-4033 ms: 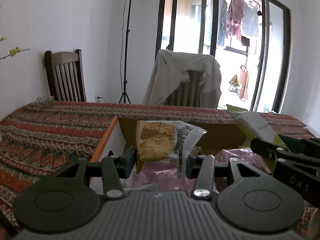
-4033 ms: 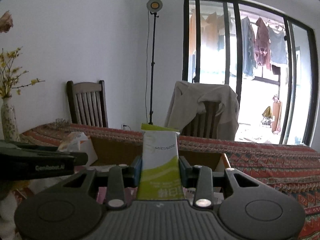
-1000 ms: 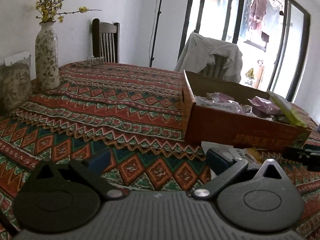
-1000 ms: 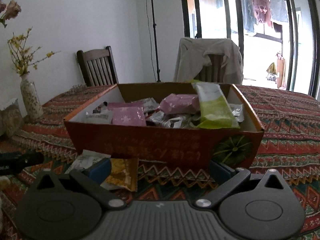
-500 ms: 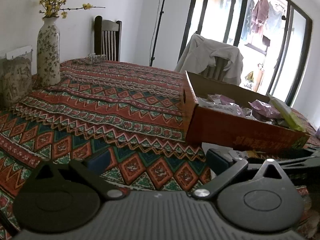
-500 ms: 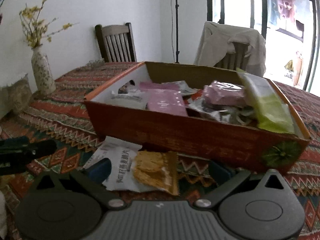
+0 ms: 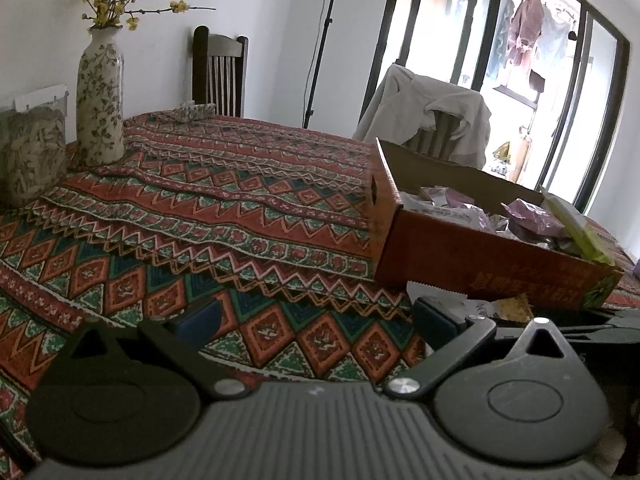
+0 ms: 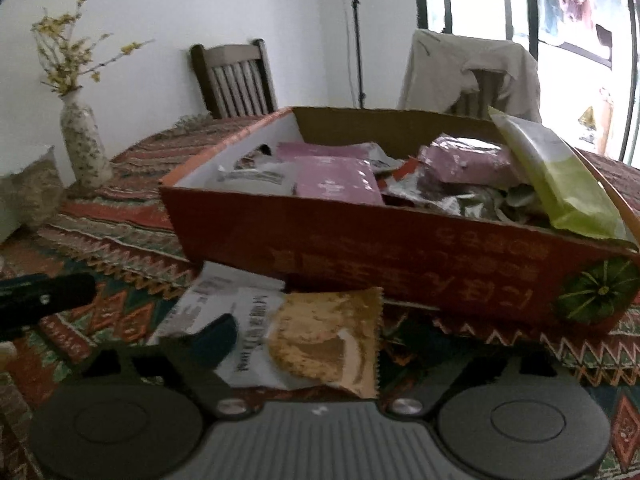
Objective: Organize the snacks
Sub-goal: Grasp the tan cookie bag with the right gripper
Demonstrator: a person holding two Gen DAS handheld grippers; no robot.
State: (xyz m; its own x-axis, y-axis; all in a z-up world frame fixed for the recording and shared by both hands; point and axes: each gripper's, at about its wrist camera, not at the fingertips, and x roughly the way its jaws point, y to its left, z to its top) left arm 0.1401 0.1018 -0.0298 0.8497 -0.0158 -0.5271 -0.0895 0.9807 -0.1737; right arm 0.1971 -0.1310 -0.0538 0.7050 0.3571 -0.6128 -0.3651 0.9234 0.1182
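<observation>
Right wrist view looks low across the counter (image 8: pixel 120 216), which is covered by a patterned cloth. The right claw (image 8: pixel 320 340) stands wide open with nothing between its fingers, hanging just over a cracker packet (image 8: pixel 288 332) that lies flat on the cloth. The packet's long axis runs roughly left to right across the view: its white printed end points left, its end showing the golden crackers points right. Its far edge sits against, and partly under, the near wall of the orange cardboard box (image 8: pixel 400 256).

The box is open-topped and full of pink and silver snack packs. A green and white pouch (image 8: pixel 560 176) leans on its right wall, long axis sloping up toward the far corner. The blurred picture hides how much of the right finger reaches past the packet.

Left wrist view shows the left claw (image 7: pixel 316 316) also spread open and empty, low over bare cloth to the left of the box (image 7: pixel 472 256). From there a broad stretch of cloth runs to a flowered vase (image 7: pixel 100 96) and a jar (image 7: pixel 32 152) near the far left edge. The packet (image 7: pixel 460 304) peeks out below the box's near corner, beside the claw's right finger.
</observation>
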